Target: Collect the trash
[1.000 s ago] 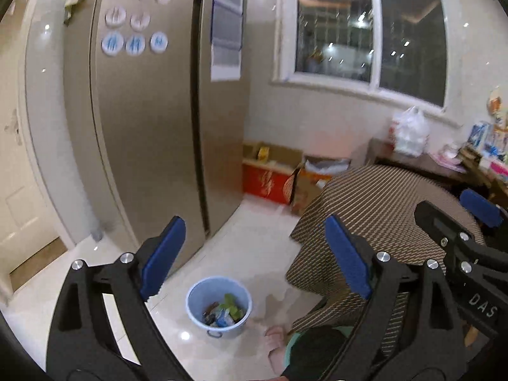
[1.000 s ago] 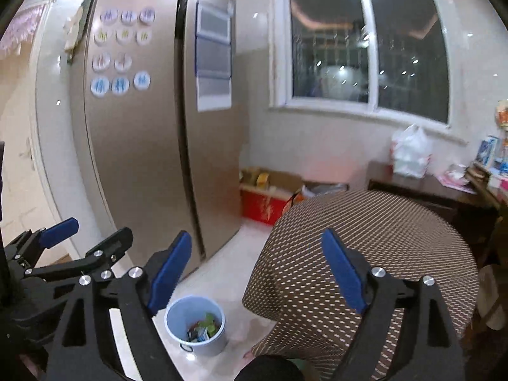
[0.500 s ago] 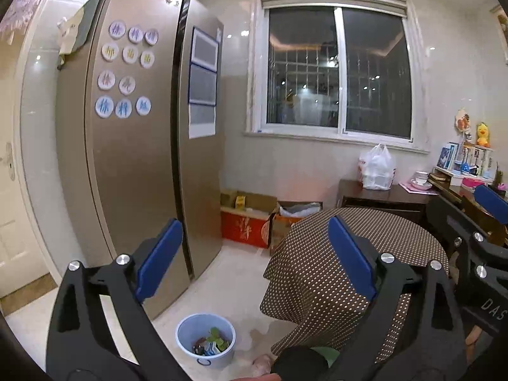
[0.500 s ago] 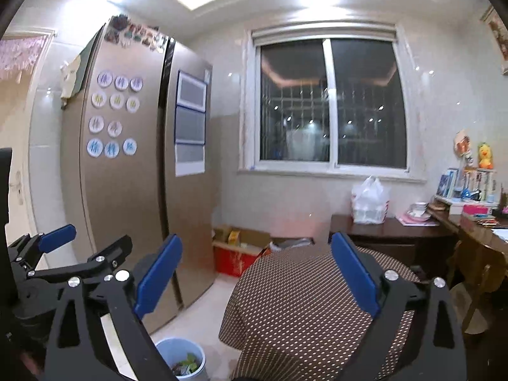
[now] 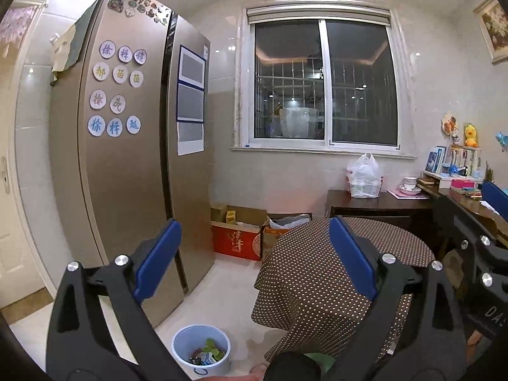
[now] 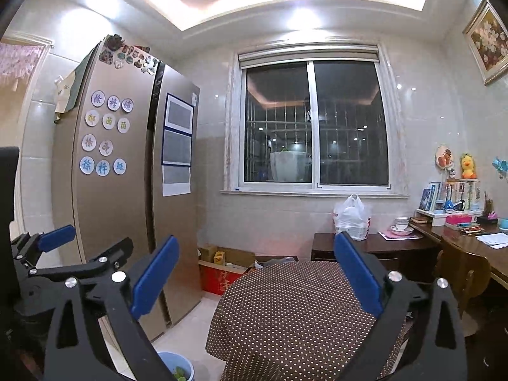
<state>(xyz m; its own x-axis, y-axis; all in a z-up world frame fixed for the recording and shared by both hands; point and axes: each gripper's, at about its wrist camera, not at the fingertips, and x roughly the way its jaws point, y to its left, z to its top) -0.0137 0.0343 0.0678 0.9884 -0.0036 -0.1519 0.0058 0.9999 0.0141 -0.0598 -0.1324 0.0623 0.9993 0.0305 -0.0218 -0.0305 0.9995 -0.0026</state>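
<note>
- Wrappers and green scraps are seen inside the small pale-blue plastic bin [image 5: 201, 353], set on the floor by the dotted-cloth table [image 5: 320, 273]
- The left gripper [image 5: 254, 262] is held level above the bin, jaws wide and empty, likely done dropping
- The right gripper [image 6: 255, 277] is carried above the bin too, its jaws opening, nothing between them

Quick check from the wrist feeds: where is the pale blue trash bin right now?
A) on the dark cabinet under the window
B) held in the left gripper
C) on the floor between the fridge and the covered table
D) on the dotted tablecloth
C: the pale blue trash bin stands on the tiled floor, fridge to its left and covered table to its right, trash inside.
</note>
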